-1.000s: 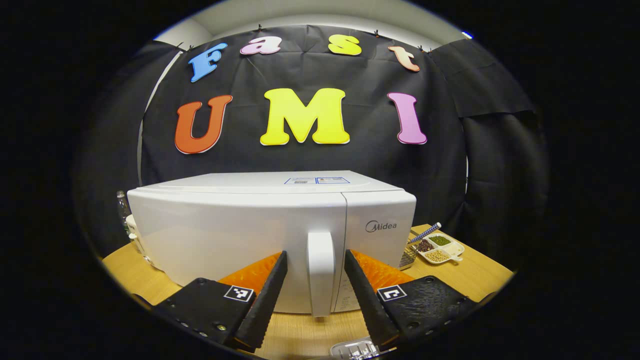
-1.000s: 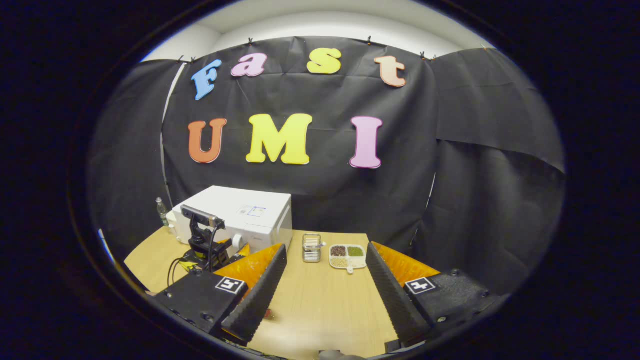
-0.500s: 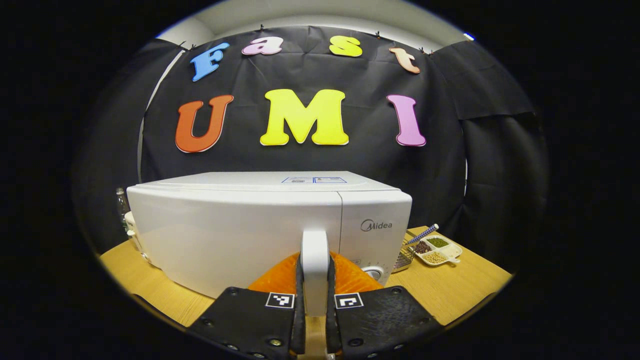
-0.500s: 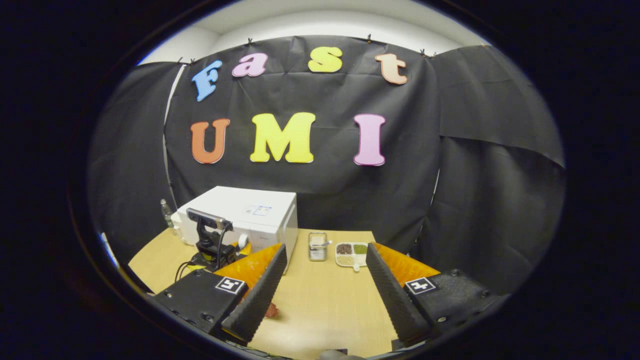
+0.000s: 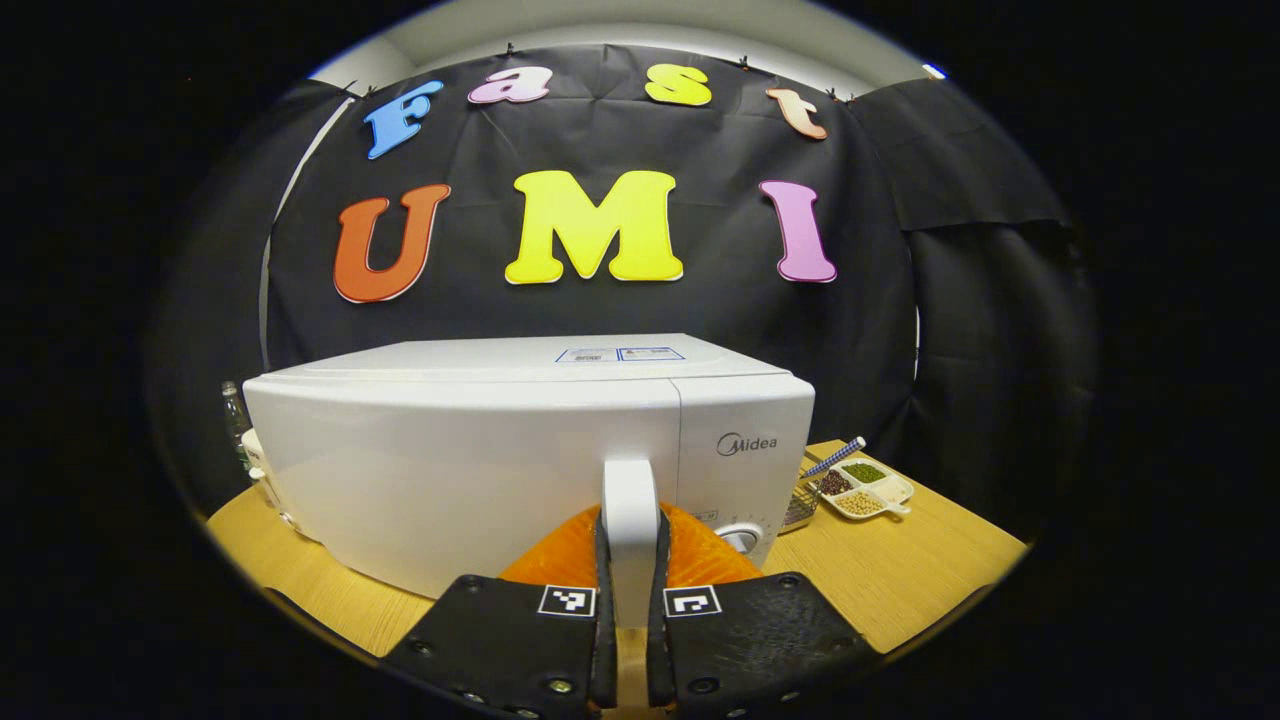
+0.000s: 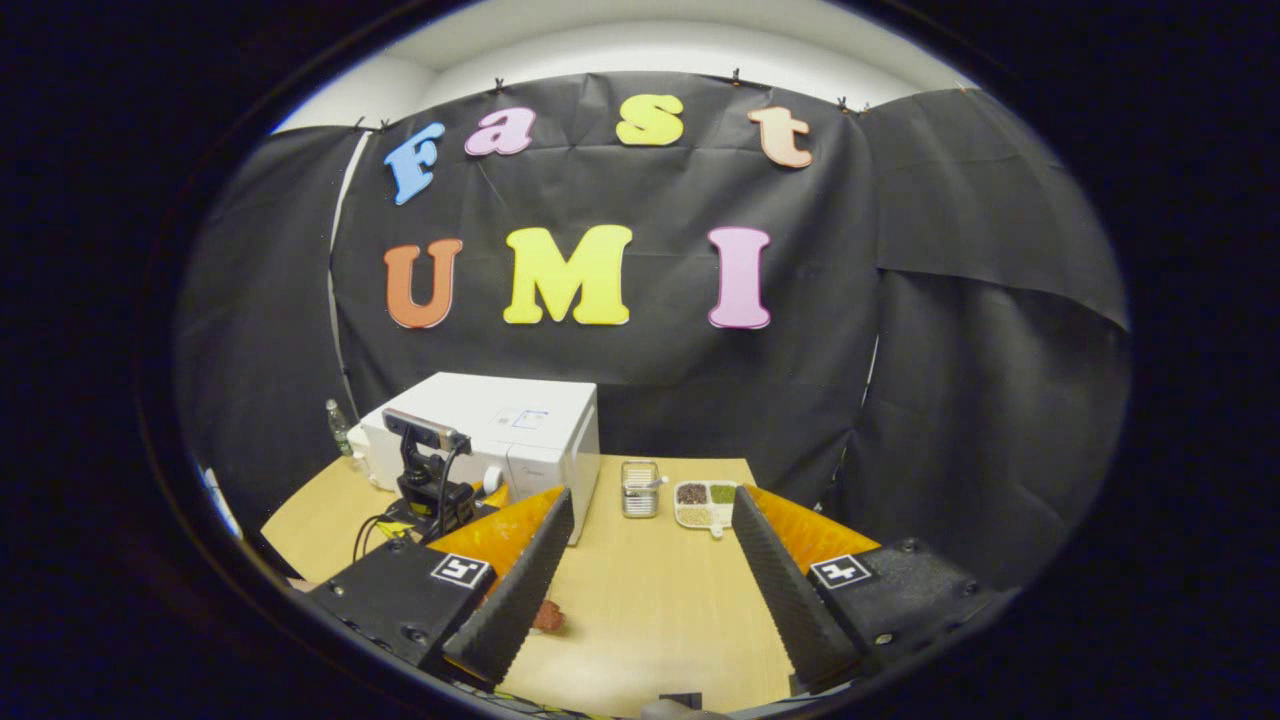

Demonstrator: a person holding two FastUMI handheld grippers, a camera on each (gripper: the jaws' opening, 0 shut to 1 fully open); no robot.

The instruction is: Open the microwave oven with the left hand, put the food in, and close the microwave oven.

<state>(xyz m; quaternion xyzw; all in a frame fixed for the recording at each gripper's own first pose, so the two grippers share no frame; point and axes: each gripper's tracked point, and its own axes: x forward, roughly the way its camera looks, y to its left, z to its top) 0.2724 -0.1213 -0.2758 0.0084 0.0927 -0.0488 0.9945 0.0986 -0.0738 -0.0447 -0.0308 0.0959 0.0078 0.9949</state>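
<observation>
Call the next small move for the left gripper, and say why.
Probably pull back and swing the door open. The left gripper has its jaws shut on the microwave handle, and the door looks fully closed. The right gripper hangs open over the table, so the food step can wait.

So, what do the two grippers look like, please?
Each gripper, left and right, has two long wedge-shaped fingers on black bolted blocks. Every block carries a small square black-and-white marker. The right fingers have ribbed inner faces. A camera bar and cables sit on top of the left gripper.
</observation>
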